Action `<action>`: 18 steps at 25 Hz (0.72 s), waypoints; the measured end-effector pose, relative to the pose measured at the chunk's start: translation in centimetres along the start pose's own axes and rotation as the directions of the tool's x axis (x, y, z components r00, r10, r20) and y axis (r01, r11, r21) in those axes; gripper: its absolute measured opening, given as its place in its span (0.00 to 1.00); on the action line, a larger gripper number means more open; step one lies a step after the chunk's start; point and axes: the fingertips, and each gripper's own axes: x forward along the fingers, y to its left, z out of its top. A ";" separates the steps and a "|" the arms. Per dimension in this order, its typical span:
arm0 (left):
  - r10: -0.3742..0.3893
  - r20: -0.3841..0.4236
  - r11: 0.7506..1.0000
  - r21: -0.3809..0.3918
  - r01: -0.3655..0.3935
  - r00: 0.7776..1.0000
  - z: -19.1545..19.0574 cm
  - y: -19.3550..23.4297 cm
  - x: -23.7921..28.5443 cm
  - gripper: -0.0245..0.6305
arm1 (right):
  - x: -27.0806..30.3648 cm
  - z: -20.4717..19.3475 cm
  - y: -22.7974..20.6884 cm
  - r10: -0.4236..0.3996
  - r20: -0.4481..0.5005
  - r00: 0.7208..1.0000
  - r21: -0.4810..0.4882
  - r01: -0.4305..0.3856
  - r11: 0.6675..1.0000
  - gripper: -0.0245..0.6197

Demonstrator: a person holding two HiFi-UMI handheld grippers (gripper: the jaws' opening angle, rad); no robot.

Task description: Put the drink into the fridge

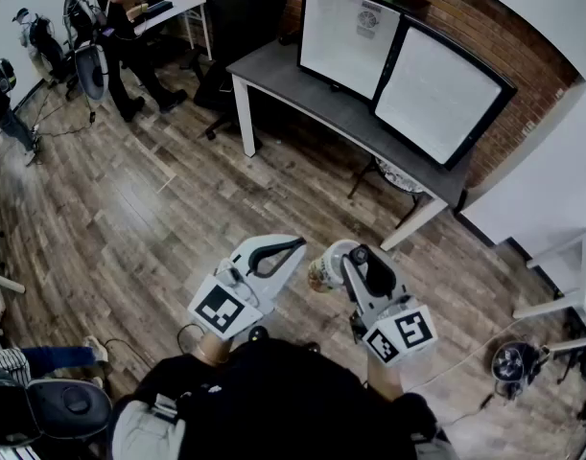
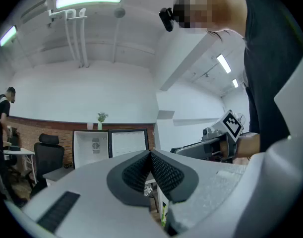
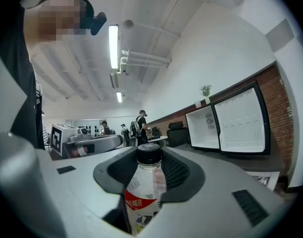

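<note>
With my right hand-held gripper clamped on the drink at lower centre and the left hand-held gripper closed empty, I would carry it steadily toward the fridge on the bench at upper right.

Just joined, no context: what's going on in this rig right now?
A person carries a hand-held gripper in each hand. The right hand-held gripper is shut on a bottle with a black cap. The left hand-held gripper is shut with nothing in it. The fridge stands open on a desk ahead, some way off, and the bottle isn't in it yet.
</note>
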 end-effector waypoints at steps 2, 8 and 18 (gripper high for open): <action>0.002 0.000 1.000 -0.006 -0.002 1.000 0.2 0.5 0.2 0.03 | 0.5 0.2 -0.2 0.001 -0.002 1.000 -0.001 -0.001 1.000 0.26; 0.014 0.002 1.000 -0.018 -0.014 1.000 -0.2 0.9 -0.5 0.03 | 0.6 0.1 0.3 -0.003 -0.001 1.000 -0.004 0.003 1.000 0.26; 0.041 0.022 0.998 -0.048 -0.040 0.999 -0.5 2.1 -1.7 0.03 | 1.6 0.1 1.4 0.017 -0.009 1.000 0.004 -0.017 1.000 0.26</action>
